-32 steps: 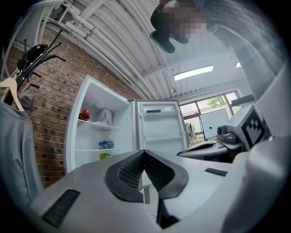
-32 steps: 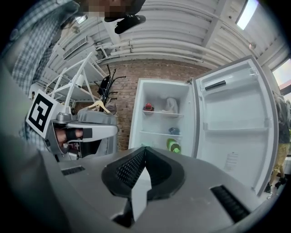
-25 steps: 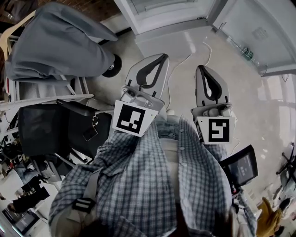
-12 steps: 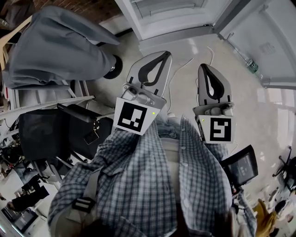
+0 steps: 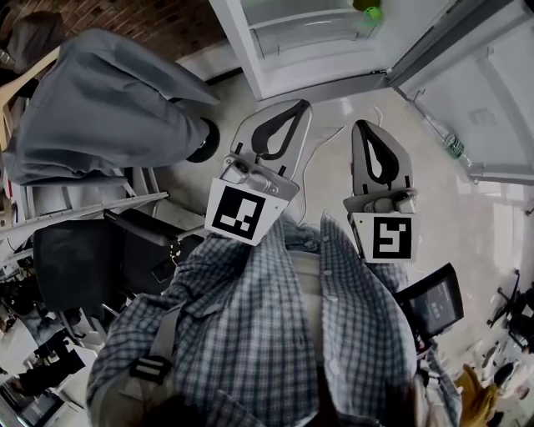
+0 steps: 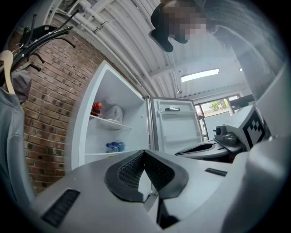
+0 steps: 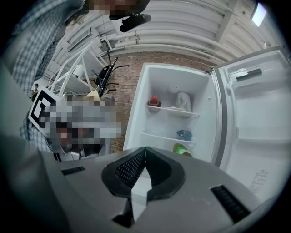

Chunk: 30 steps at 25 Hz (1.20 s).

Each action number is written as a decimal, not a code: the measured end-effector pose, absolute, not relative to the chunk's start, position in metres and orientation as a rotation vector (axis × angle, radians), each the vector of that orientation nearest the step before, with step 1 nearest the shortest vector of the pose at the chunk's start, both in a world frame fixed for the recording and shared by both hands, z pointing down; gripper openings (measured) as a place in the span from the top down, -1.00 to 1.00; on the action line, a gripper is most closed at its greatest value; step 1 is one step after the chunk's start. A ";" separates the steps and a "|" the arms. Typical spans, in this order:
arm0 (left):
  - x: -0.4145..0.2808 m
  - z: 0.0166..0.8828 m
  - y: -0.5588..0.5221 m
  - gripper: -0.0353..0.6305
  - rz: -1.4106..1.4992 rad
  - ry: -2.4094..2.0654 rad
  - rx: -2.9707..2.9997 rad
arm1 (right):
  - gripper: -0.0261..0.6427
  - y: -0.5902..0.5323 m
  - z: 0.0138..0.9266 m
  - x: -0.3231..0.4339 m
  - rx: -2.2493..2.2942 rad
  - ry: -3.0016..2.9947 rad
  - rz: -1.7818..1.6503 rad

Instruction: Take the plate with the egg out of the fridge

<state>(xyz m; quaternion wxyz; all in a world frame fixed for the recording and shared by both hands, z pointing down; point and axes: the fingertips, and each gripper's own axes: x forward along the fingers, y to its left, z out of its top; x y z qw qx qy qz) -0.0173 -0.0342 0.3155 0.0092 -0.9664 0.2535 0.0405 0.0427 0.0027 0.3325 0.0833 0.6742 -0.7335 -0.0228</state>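
Below the head camera, both grippers are pointing toward the open fridge (image 5: 304,37) at the top edge of the view. The left gripper (image 5: 297,105) and the right gripper (image 5: 365,125) are hanging side by side over the pale floor (image 5: 334,92), well short of the fridge, in front of the person's checked shirt (image 5: 284,334). A green thing (image 5: 370,12) is showing inside the fridge at its right side, and the fridge door (image 5: 492,100) is standing swung out to the right. A grey jacket (image 5: 100,108) is draping over a rack at the left. Along the left gripper's jaws, the two pads are meeting at their tips with nothing between them. Beyond them a red item (image 6: 96,108) and a white bag (image 6: 113,113) are sitting on the upper shelf and a blue bottle (image 6: 113,146) on the shelf below, beside a brick wall (image 6: 45,113). Along the right gripper's jaws, the pads are likewise pressing together, holding nothing. Past them the green thing is lying at the right end of the lowest visible shelf, just under the blue bottle; it is too small to tell whether it is the plate with the egg.
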 end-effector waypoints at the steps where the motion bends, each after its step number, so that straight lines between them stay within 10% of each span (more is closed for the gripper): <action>1: -0.018 0.315 -0.039 0.88 0.135 0.787 -3.017 | 0.90 -0.002 0.332 0.042 2.013 -2.187 -0.079; 30: 0.015 0.288 -0.129 0.88 0.271 0.917 -2.936 | 0.90 -0.122 0.287 0.073 1.848 -2.266 -0.332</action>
